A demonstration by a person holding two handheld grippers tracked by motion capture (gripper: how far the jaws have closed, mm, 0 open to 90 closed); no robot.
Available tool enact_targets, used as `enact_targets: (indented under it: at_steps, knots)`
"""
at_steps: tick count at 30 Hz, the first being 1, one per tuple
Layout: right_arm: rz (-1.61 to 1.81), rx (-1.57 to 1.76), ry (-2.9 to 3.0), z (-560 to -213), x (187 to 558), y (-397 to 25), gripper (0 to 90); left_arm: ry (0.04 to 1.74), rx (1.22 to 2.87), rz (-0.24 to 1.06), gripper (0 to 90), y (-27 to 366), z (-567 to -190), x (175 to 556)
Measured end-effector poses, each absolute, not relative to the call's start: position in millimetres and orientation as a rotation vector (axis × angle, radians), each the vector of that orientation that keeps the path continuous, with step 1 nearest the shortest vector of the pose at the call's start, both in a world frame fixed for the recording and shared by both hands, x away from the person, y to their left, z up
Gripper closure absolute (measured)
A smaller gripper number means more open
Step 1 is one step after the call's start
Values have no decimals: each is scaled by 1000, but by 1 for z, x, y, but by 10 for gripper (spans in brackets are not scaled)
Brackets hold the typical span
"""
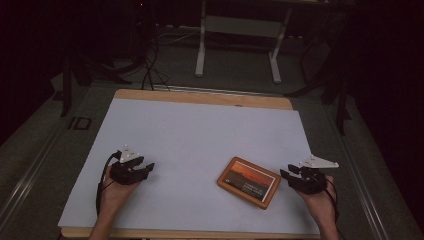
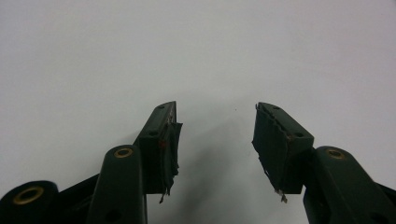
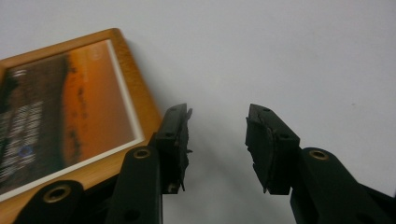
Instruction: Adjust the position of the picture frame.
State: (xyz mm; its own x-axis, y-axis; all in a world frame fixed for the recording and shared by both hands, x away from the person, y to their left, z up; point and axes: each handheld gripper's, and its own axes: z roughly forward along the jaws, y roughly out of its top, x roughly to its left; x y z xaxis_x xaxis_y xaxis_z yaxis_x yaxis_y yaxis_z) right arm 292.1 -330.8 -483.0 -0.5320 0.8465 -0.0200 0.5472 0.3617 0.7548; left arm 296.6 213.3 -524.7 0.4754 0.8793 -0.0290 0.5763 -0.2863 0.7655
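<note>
Lying flat on the white sheet [image 1: 200, 135] that covers the table, the picture frame [image 1: 248, 182] sits at about four o'clock from the sheet's middle, turned at a slant to the table edge. You see a light wooden border, a thin pale inner margin, and a print of an orange sunset sky over dark ground, with small pale lettering too blurred to read.

Your right gripper [image 1: 292, 172] rests just beside the frame's three o'clock end, jaws spread with bare sheet between them. In the right gripper view, one jaw stands close against the wooden border of the picture frame [image 3: 70, 107]; I cannot tell whether it touches.

Your left gripper [image 1: 145, 169] lies well apart, at nine o'clock from the frame, jaws likewise spread over plain sheet.
</note>
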Motion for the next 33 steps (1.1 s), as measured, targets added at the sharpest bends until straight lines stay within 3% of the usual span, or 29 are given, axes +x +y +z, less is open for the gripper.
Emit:
enact_targets:
  at_steps: [21, 33]
  knots:
    - [996, 1147, 2375, -508, 249, -325, 632, 1187, 2011, 525, 501, 209, -526, 295]
    - [944, 1059, 2458, -518, 256, -309, 648, 1185, 2015, 529, 501, 209, -526, 295]
